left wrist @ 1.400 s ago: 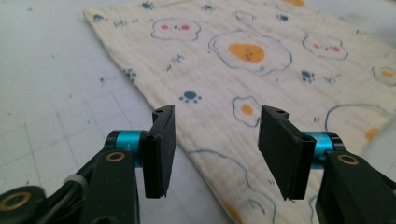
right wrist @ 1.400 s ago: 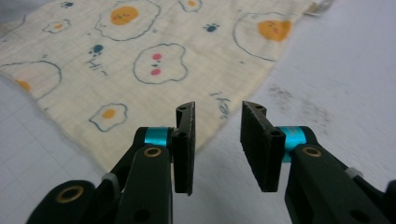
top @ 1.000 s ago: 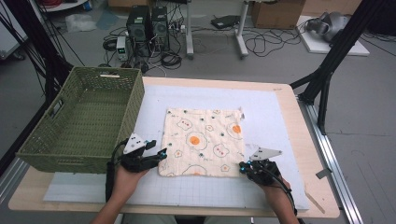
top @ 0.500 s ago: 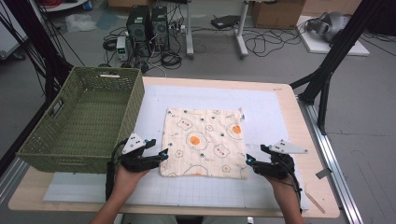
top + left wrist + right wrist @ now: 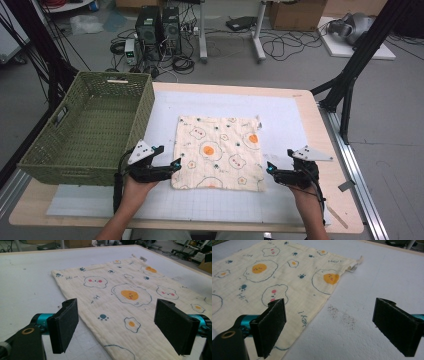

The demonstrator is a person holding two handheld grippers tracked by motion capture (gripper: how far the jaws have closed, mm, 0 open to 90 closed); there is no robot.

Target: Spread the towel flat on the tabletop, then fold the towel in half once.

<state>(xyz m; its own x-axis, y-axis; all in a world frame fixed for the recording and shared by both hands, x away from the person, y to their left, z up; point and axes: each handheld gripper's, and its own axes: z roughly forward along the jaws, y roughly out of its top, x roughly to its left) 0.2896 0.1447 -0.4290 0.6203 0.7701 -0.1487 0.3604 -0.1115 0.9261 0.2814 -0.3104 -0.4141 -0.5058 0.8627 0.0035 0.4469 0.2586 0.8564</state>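
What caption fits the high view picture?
Egg-print cloth lies flat; left claw and right claw open beside it.

Green wicker basket (image 5: 95,125) at table's left edge, on white gridded mat (image 5: 280,117) over wooden table (image 5: 327,150). Beyond table: two black PC towers (image 5: 160,22), tangled cables (image 5: 295,47) across grey floor, cardboard box (image 5: 295,12), black frame legs (image 5: 357,60) at right.

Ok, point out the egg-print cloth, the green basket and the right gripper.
egg-print cloth (image 5: 220,152): high view, middle of the fabric.
green basket (image 5: 146,107): high view, its right wall.
right gripper (image 5: 270,167): high view, between its open fingertips.
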